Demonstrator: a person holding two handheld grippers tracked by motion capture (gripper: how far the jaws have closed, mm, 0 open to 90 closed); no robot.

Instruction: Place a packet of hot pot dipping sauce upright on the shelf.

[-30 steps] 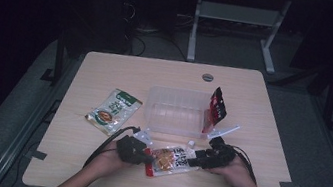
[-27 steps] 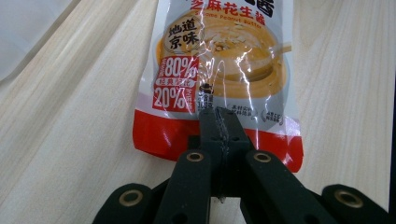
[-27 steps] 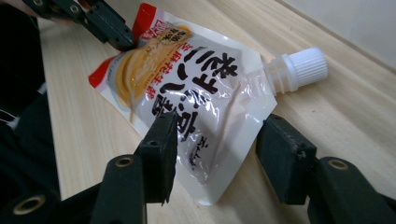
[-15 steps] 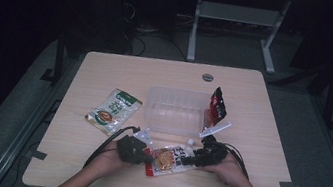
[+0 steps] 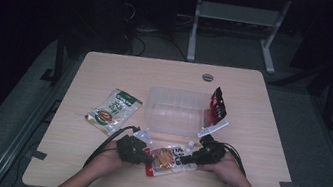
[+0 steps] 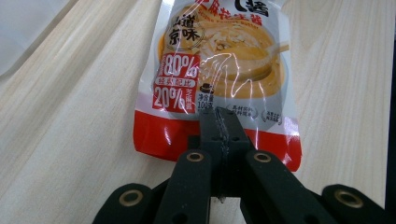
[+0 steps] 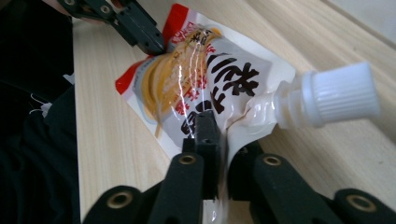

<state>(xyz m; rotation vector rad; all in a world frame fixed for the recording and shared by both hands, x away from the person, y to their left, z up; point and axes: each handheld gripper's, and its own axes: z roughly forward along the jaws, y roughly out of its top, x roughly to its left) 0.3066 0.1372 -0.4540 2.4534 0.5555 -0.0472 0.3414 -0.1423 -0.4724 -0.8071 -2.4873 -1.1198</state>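
Observation:
A spouted sauce pouch, printed orange, red and white, lies near the table's front edge between both hands. My left gripper is shut on its red bottom seam; in the left gripper view the jaws pinch the pouch there. My right gripper has just been closing, and it now pinches the pouch beside its spout. In the right gripper view the gripper grips the film just left of the white screw cap. Across the pouch, the left gripper holds the far end.
A clear plastic container sits at the table's middle, just behind the pouch. A red and black packet leans at its right side. A green packet lies flat to the left. A round cable hole is near the far edge.
The right gripper's jaws have shut on the spout end of the pouch, and the right hand has edged slightly left. The left gripper has kept its grip in place.

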